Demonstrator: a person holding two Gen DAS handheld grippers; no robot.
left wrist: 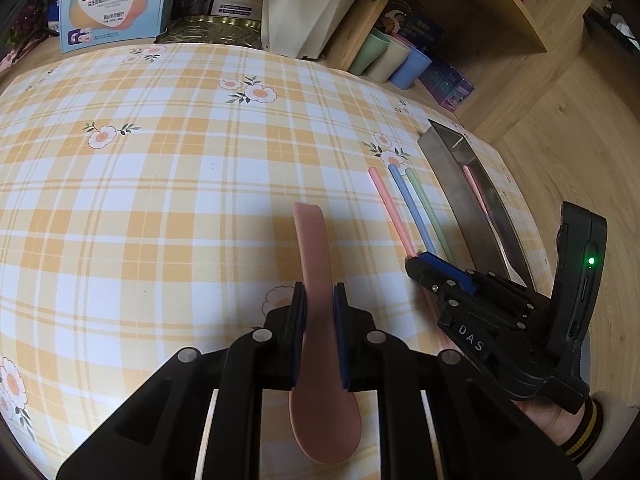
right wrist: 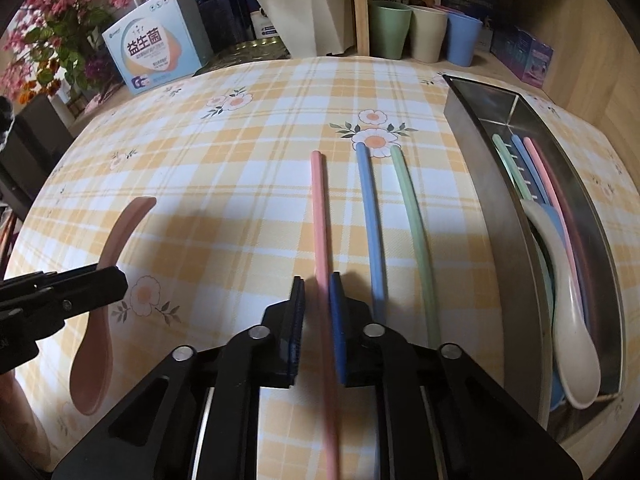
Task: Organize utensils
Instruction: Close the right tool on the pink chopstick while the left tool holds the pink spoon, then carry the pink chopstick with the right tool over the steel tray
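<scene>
Left wrist view: the left gripper (left wrist: 319, 300) pinches a pink spoon (left wrist: 316, 280) by its handle, bowl toward the camera.

Right wrist view: the right gripper (right wrist: 317, 292) has its pads pressed onto a pink chopstick (right wrist: 320, 208) lying on the checked tablecloth (right wrist: 200, 168). Just beside it lie a blue chopstick (right wrist: 370, 216) and a green chopstick (right wrist: 412, 220). To the right, a steel tray (right wrist: 480, 184) holds more chopsticks and a cream spoon (right wrist: 570, 320).
</scene>
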